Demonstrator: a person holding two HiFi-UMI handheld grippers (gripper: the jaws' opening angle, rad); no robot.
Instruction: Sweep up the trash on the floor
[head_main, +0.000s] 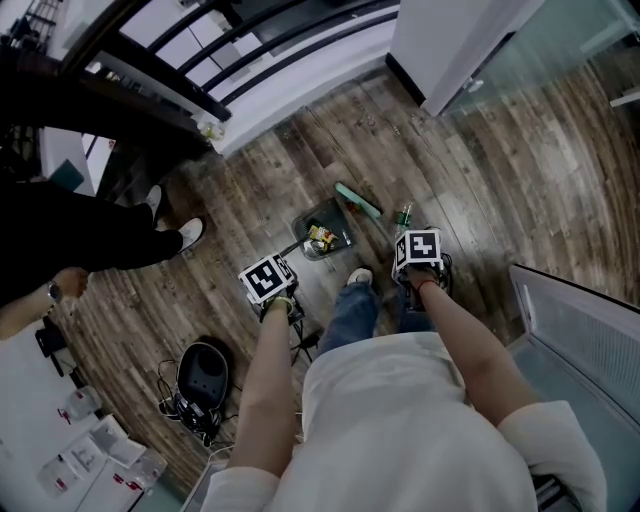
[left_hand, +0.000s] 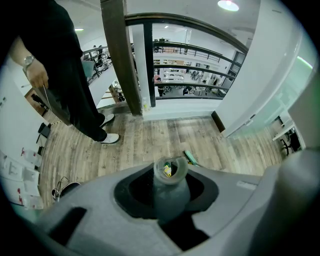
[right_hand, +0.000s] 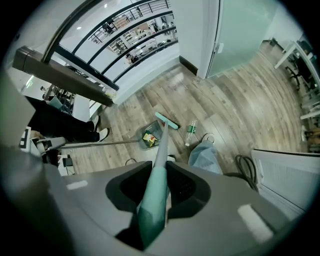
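Observation:
A grey dustpan (head_main: 327, 228) sits on the wood floor just ahead of my feet, with colourful trash (head_main: 320, 238) inside it. My left gripper (head_main: 276, 292) is shut on the dustpan's long grey handle (left_hand: 169, 192). In the left gripper view the dustpan (left_hand: 170, 169) shows at the pole's far end. My right gripper (head_main: 420, 264) is shut on the teal broom handle (right_hand: 154, 200). The broom head (right_hand: 166, 121) rests on the floor beside the dustpan (right_hand: 150, 136). A clear plastic bottle (right_hand: 190, 131) lies on the floor right of the broom head (head_main: 358, 200).
A person in black trousers and white shoes (head_main: 190, 233) stands at the left. A black bag with cables (head_main: 203, 375) lies near my left side. A white pillar (head_main: 450, 50) and a glass railing (head_main: 250, 60) stand ahead, and a white unit (head_main: 580, 320) is at my right.

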